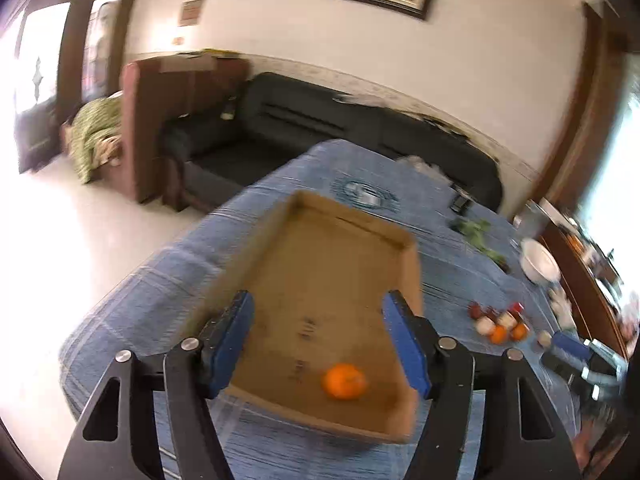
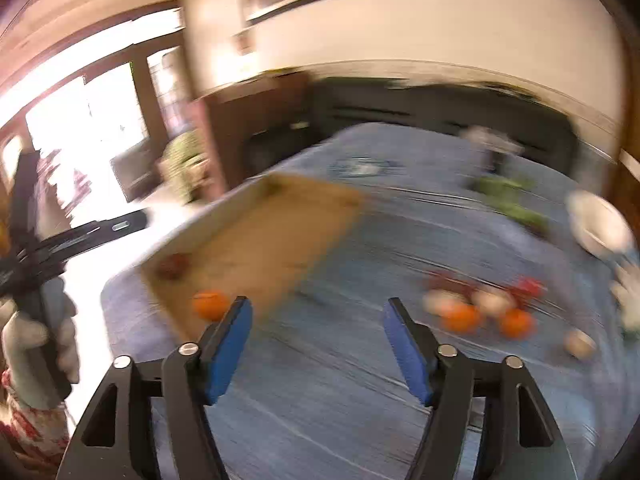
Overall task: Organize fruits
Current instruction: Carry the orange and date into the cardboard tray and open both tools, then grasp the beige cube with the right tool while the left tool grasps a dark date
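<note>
both claws gape empty: the left claw [image 1: 318, 340] hangs over the cardboard tray [image 1: 412, 276] holding one orange [image 1: 345, 381], while the loose fruit pile [image 2: 484, 304] lies ahead-right of the nearer right claw [image 2: 318, 340] on the blue-clothed surface [image 2: 320, 400]

Motion blur smears the whole right wrist view: the fruit pile [image 2: 484, 308] is just soft blobs, kinds unclear. A dark red thing [image 2: 172, 266] in the cardboard tray [image 2: 256, 216] can't be identified. In the left view, the other gripper [image 1: 576, 354] runs off the right edge, its jaws unreadable. The white bowl [image 2: 600, 228] is streaked.
</note>
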Motion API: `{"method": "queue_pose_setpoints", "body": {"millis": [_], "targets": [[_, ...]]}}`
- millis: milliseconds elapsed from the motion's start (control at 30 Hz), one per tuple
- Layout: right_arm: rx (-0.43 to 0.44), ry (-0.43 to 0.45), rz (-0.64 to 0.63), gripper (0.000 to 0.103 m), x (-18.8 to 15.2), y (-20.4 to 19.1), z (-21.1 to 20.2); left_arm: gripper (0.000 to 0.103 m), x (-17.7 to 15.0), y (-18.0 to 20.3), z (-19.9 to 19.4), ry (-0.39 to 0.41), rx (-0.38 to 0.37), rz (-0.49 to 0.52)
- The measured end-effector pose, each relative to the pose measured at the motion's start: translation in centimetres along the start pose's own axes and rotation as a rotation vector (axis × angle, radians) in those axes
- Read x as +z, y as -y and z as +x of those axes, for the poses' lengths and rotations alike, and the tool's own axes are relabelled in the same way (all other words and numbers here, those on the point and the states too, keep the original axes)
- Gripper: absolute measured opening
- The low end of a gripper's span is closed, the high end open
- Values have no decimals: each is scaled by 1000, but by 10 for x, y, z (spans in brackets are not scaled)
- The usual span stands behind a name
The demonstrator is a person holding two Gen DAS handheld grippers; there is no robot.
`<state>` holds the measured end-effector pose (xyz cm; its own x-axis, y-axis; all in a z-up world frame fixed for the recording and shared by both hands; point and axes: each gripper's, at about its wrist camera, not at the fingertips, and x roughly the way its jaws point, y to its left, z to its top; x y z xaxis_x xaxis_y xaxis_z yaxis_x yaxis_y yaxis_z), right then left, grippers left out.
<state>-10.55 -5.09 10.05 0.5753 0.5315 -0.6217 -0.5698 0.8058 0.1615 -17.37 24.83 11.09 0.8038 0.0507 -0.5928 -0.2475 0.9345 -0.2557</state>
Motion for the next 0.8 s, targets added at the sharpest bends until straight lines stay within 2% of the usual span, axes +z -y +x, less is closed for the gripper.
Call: {"method": "queue_pose_setpoints", "body": {"millis": [67, 133, 233, 333, 500, 667, 733, 800], "targets": [[-116, -5, 87, 80, -15, 49, -19, 67, -6, 25, 9, -38, -50, 52], [-196, -31, 158, 79, -30, 87, -30, 67, -14, 47, 20, -80, -94, 97], [-256, -63, 266, 79, -54, 133, -43, 67, -29, 83, 37, -155, -163, 171], [-295, -71, 321, 79, -65, 164, -50, 67, -46, 120, 51, -217, -228, 244], [-289, -70, 369, 79, -68, 186, -41, 67, -74, 172, 69, -323, -329, 332], [-310, -79, 394, 79, -62, 207, -21, 67, -93, 208, 82, -369, -389, 392], [-346, -93, 386, 75, -55, 217, -4, 67, -100, 224, 89, -379, -400, 421], [-369, -111, 393, 66, -52, 227, 10, 67, -105, 236, 93, -378, -407, 446]]}}
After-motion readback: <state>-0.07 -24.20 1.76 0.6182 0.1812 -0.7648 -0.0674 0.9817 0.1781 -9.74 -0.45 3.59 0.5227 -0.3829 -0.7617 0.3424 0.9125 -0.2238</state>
